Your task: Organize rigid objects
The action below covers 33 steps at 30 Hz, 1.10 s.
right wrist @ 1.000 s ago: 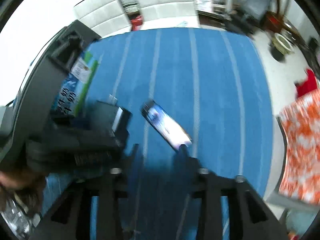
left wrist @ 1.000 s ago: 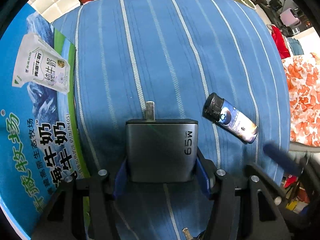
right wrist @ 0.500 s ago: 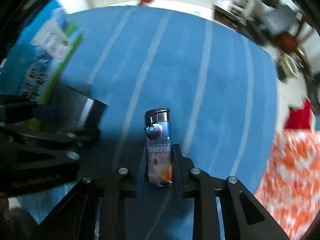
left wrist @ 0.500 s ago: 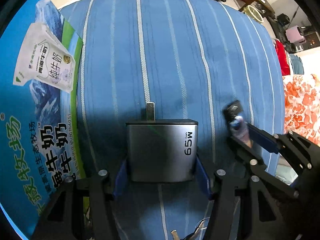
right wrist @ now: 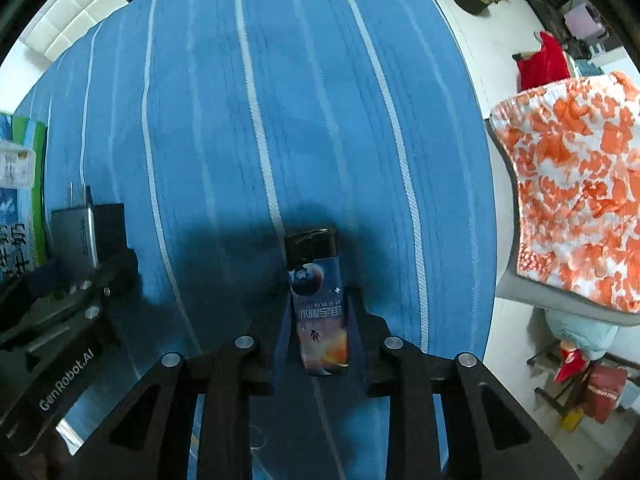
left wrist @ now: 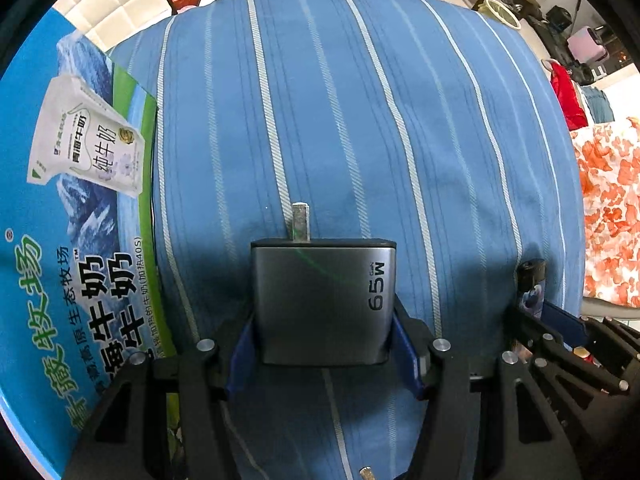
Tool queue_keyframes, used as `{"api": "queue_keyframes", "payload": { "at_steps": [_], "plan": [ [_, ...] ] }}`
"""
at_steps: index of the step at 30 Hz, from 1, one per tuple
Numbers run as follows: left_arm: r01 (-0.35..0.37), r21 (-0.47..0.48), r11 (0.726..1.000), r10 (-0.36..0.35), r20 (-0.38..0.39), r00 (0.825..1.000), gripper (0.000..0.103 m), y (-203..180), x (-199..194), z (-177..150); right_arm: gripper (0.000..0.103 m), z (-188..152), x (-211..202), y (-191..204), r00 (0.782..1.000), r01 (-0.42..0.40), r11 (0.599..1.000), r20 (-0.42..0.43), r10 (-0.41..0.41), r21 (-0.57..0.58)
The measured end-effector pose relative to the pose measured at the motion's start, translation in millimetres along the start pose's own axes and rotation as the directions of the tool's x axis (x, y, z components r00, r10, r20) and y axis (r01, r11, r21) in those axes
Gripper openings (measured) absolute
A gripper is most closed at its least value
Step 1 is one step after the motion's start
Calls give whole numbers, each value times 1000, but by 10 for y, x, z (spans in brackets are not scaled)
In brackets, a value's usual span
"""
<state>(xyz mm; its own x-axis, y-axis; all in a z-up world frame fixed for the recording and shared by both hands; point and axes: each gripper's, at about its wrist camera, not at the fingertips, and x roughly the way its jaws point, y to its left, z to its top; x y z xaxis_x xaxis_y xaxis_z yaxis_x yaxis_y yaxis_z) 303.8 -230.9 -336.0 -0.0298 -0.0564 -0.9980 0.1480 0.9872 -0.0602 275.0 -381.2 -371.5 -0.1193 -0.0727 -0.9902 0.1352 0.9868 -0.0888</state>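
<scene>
Left wrist view, left to right. Blue-and-green printed milk carton box [left wrist: 60, 240] fills the left edge of the frame, unmoved. Centre: left claw [left wrist: 324, 344] stays clamped on the grey rectangular 65W wall charger [left wrist: 324, 296], blue pads pressed to both its sides, metal prong pointing up-frame over the blue striped cloth [left wrist: 340, 120]. No change in that grip over the last second.

Lower right of the same frame: the dark cylindrical lighter with a space print [left wrist: 530, 284], which a second ago lay loose and slanted on the cloth, now stands between the right claw's pads.

Right wrist view: charger at far left edge, lighter at lower centre. Right claw [right wrist: 318, 328] has just been closing, and the lighter sits between its pads, black cap up-frame, body aligned with the fingers. Pads press on both sides; it reads as a firm hold.

Judgement: both rigid items are now in hand. The pick stage looks done; carrying each to its place, likely the carton box at left, remains.
</scene>
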Motion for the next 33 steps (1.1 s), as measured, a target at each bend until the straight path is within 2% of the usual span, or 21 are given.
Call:
{"api": "queue_keyframes", "payload": {
  "at_steps": [4, 11, 18, 19, 20, 21, 23, 26, 29, 33],
  "plan": [
    [14, 3, 1000, -14, -7, 1000, 56, 2, 26, 43, 26, -149, -36, 98, 1000, 2, 1000, 26, -3, 26],
    [71, 9, 997, -71, 7, 997, 56, 14, -138, -187, 27, -400, -371, 54, 992, -24, 999, 127, 19, 38],
    [155, 54, 986, -160, 101, 982, 54, -7, -732, -430, 27, -708, -1062, 104, 963, -91, 995, 257, 80, 31],
    [172, 64, 983, -179, 121, 976, 46, 15, -857, -460, 27, -758, -1179, 130, 956, -103, 994, 277, 92, 25],
    [190, 83, 978, -201, 147, 968, 5, 33, -1022, -501, 27, -816, -1314, 174, 949, -116, 993, 297, 107, 14],
    [173, 100, 980, -188, 169, 967, 2, 41, -1162, -503, 27, -865, -1429, 226, 942, -128, 992, 314, 121, 4],
    [174, 120, 977, -197, 219, 955, 2, 165, -1391, -533, 27, -934, -1597, 354, 931, -146, 989, 335, 144, -19],
    [195, 99, 976, -214, 241, 947, 2, 456, -1529, -493, 27, -1014, -1763, 562, 920, -182, 982, 345, 188, -49],
    [203, 52, 978, -209, 238, 948, 2, 769, -1609, -538, 27, -1063, -1918, 849, 902, -245, 966, 344, 260, -86],
    [151, -31, 988, -139, 242, 960, 2, 1319, -1634, -711, 27, -1021, -1941, 1471, 881, -319, 934, 313, 354, -160]
  ]
}}
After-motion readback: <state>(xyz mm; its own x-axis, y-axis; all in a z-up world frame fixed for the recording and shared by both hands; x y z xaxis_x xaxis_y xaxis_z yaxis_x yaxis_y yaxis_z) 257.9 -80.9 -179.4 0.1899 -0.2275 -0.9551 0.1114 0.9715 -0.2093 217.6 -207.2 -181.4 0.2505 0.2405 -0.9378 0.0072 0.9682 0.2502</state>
